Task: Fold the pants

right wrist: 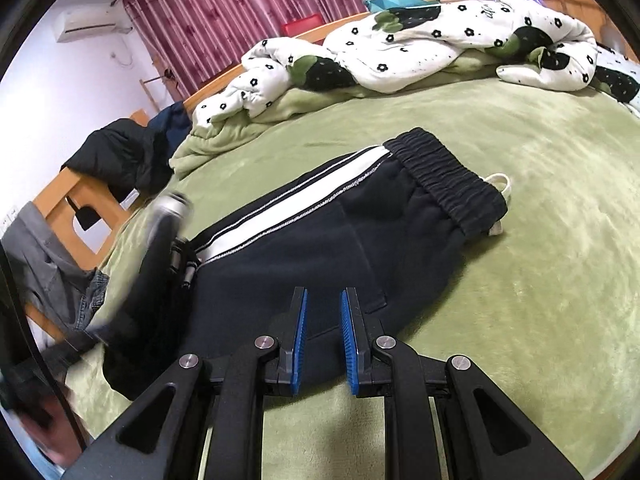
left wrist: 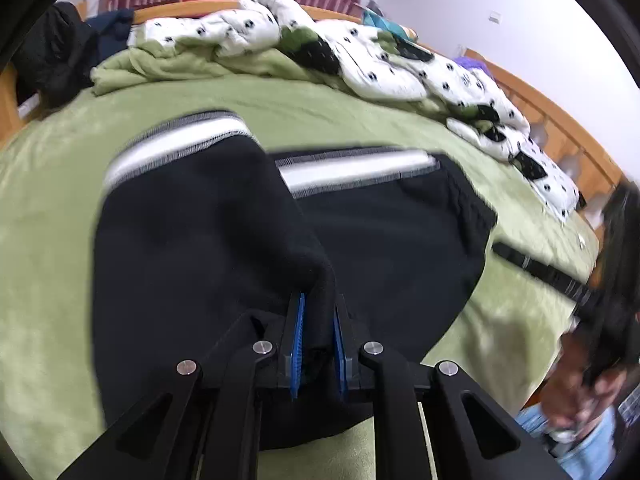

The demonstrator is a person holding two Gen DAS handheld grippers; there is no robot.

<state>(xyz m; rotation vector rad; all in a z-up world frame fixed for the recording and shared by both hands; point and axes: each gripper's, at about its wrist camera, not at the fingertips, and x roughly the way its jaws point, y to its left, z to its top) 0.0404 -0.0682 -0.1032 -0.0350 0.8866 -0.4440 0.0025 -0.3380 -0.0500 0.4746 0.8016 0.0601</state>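
- Left gripper (left wrist: 318, 334): blue pads closed on a raised fold of the black pants (left wrist: 208, 248), cloth pinched between them.
- Right gripper (right wrist: 323, 334): pads drawn near together, nothing between them, hovering just over the pants' near edge.
- Pants lie on the green blanket (right wrist: 540, 280), directly ahead of both tongs; white side stripe (right wrist: 288, 204) beyond the right tips, elastic waistband (right wrist: 444, 184) further ahead to the right.
- Floral quilt (right wrist: 400, 48) bunched well beyond.

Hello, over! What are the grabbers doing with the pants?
Left gripper shut on pants fabric. Right gripper shut, empty. Pants half folded on green blanket. Nothing in the way.
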